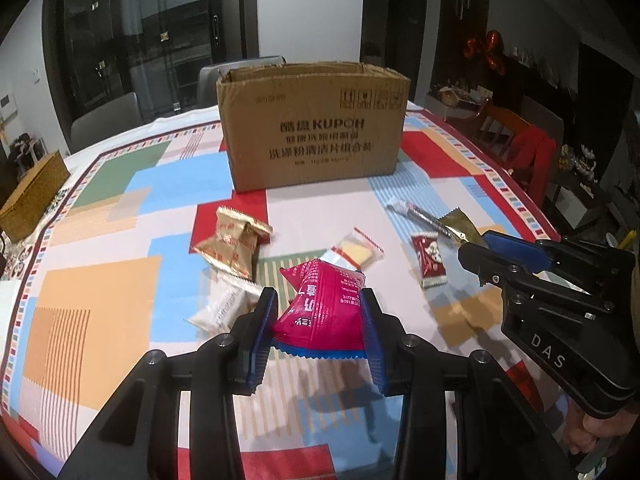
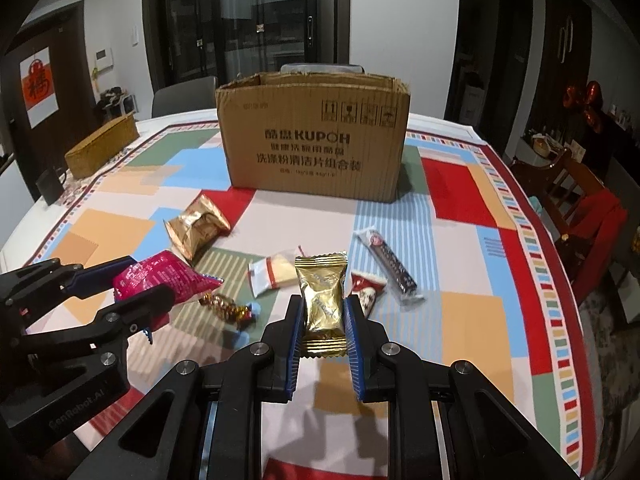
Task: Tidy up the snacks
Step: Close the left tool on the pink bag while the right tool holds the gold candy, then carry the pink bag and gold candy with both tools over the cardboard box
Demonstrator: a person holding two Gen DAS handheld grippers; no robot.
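Patchwork tablecloth [image 1: 100,300], cardboard box [image 1: 314,128] at 12 o'clock; your left gripper [image 1: 320,308] clamps pink packet [image 1: 320,312], right gripper [image 2: 323,316] clamps gold packet [image 2: 322,300].

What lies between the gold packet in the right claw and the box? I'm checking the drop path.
Only bare tablecloth lies between the gold packet and the cardboard box, seen in the right wrist view; other snacks sit off to either side.

pink packet [image 1: 320,312]: crumpled, pinched off the desk
gold packet [image 2: 323,304]: upright, pinched
cardboard box [image 1: 314,132]: open-topped, upright, behind the loose snacks
clear-wrapped wafer [image 1: 358,252]: lying flat
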